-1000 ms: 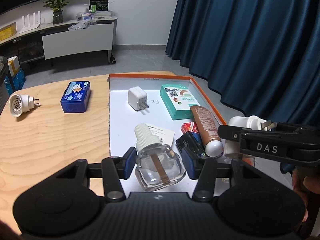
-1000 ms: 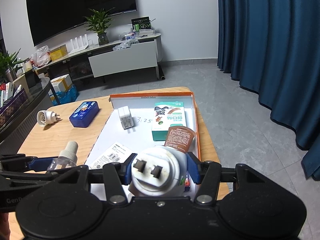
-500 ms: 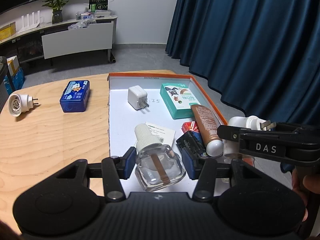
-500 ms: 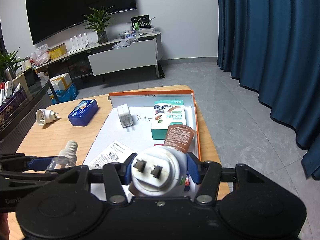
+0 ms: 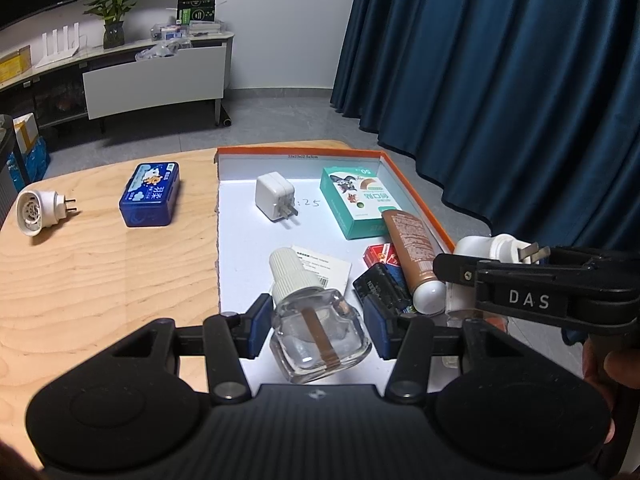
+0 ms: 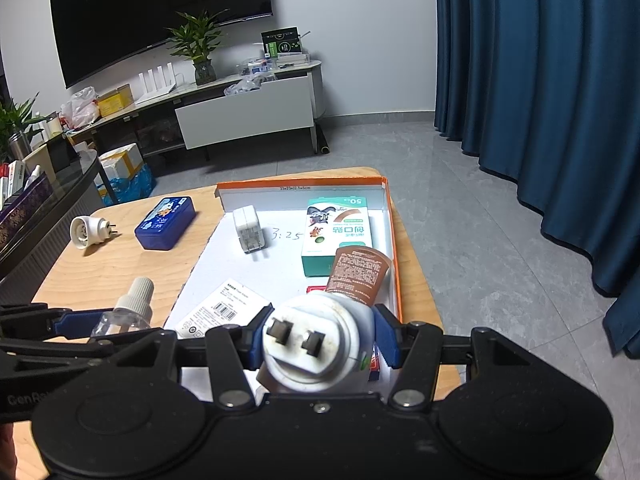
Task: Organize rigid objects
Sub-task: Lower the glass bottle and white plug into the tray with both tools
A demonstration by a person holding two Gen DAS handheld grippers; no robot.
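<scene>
While clamped between blue fingers (image 5: 256,330), glass bottle (image 5: 318,330), white plug (image 6: 316,350)

Left wrist view: close above table (image 5: 80,280), angled down over tray (image 5: 420,200). Right wrist view: from tray's right, same slant. Shared: tray, table, cabinet (image 6: 248,120), curtain (image 6: 540,120).

table (image 5: 80,280) – pale wood, grained, matt | bottle (image 5: 320,328) – clear glossy glass, ribbed white plastic cap | tray (image 5: 420,200) floor, frame centre – smooth white card | curtain (image 5: 500,80), upper right – blue cloth
</scene>
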